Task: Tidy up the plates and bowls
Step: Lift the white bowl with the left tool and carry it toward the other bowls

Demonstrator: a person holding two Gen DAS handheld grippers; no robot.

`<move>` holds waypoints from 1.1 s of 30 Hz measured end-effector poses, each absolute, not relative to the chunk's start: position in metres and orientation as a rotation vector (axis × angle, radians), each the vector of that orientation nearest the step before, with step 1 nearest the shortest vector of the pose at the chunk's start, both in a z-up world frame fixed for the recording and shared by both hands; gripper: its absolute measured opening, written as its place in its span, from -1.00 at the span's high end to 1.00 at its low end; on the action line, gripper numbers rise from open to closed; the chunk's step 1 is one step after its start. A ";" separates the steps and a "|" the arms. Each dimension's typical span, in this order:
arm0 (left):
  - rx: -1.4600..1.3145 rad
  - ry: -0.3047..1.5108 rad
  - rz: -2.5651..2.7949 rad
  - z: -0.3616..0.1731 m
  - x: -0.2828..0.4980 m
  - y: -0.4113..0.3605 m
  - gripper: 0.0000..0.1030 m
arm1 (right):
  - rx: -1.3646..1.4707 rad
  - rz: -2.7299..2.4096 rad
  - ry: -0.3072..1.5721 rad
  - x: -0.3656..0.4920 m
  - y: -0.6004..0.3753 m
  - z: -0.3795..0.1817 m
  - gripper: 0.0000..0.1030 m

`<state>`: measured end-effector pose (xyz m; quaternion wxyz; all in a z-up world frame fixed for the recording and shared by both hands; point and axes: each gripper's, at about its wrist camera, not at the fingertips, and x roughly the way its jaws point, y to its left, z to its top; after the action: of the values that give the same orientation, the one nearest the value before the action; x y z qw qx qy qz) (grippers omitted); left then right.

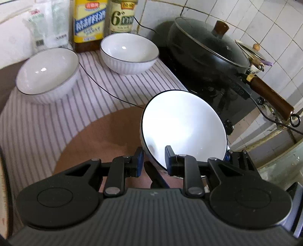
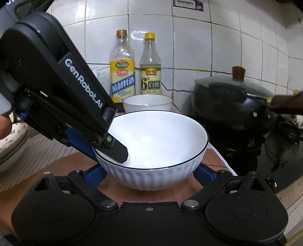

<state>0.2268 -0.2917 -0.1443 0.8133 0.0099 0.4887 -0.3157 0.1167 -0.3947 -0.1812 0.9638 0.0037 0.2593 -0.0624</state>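
A white ribbed bowl with a dark rim [image 1: 181,128] [image 2: 157,143] is held above the brown counter. My left gripper [image 1: 154,159] is shut on its near rim, one finger inside and one outside; it shows in the right wrist view [image 2: 113,149] reaching in from the left. My right gripper [image 2: 149,174] is open, its blue fingers either side of the bowl's lower wall. Two more white bowls stand on the striped cloth: one at left [image 1: 47,73], one at the back [image 1: 129,52] [image 2: 147,103].
Two bottles [image 1: 89,22] [image 1: 122,16] stand by the tiled wall. A black lidded wok [image 1: 208,49] [image 2: 233,102] sits on a black induction cooker [image 1: 227,94] at right. Stacked floral plates [image 2: 11,140] lie at far left. A black cable [image 1: 98,85] crosses the cloth.
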 end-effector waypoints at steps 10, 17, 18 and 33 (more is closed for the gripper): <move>0.031 1.012 -0.592 -0.126 0.226 -0.256 0.56 | -0.036 -0.056 0.502 0.129 -0.363 -0.166 -0.93; -0.023 1.017 -0.542 -0.124 0.224 -0.212 0.56 | -0.073 0.039 0.504 0.135 -0.336 -0.163 -0.93; -0.030 1.023 -0.532 -0.125 0.224 -0.206 0.56 | -0.079 0.051 0.506 0.135 -0.331 -0.164 -0.93; -0.053 1.101 -0.435 -0.154 0.234 -0.164 0.56 | -0.094 0.189 0.563 0.157 -0.299 -0.192 -0.93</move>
<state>0.2338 -0.1635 -0.1536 0.8294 -0.0250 0.5190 -0.2052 0.1571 -0.2991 -0.1917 0.9552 -0.0462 0.2772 0.0932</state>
